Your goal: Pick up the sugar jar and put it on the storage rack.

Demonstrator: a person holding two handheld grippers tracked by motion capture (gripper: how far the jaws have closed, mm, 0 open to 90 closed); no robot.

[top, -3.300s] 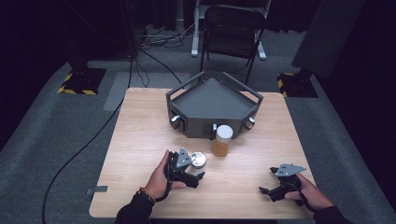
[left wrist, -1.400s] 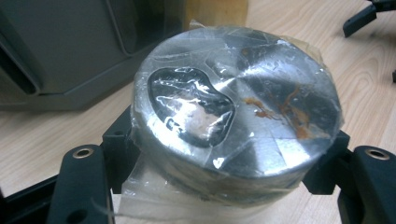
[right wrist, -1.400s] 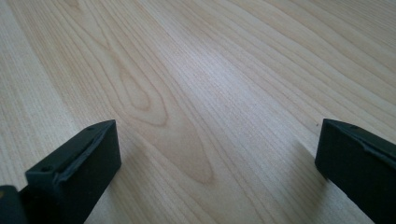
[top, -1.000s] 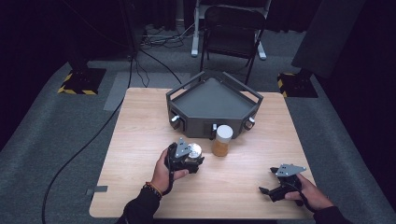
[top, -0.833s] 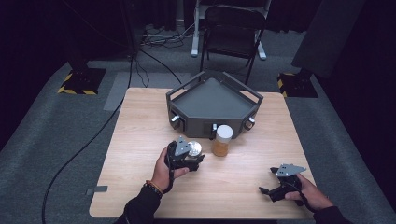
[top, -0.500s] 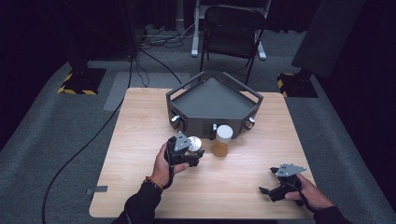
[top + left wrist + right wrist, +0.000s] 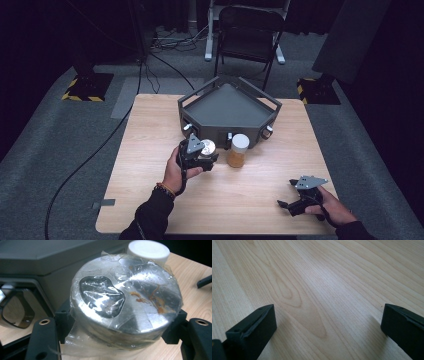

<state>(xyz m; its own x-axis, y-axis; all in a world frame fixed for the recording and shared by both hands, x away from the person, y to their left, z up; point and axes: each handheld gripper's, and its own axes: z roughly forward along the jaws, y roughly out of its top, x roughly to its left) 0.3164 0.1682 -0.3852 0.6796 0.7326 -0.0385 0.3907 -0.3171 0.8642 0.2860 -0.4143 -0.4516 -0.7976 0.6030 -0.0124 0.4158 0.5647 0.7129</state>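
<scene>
Near right, the right tool (image 7: 286, 204) rests on the counter (image 7: 150, 145), jaws spread wide, nothing between them. Farther left, the left tool (image 7: 207, 159) is clenched on a plastic-wrapped metal can (image 7: 125, 300), lifted just left of the white-lidded jar (image 7: 238, 150); the grey tray (image 7: 227, 107) lies just beyond.
</scene>
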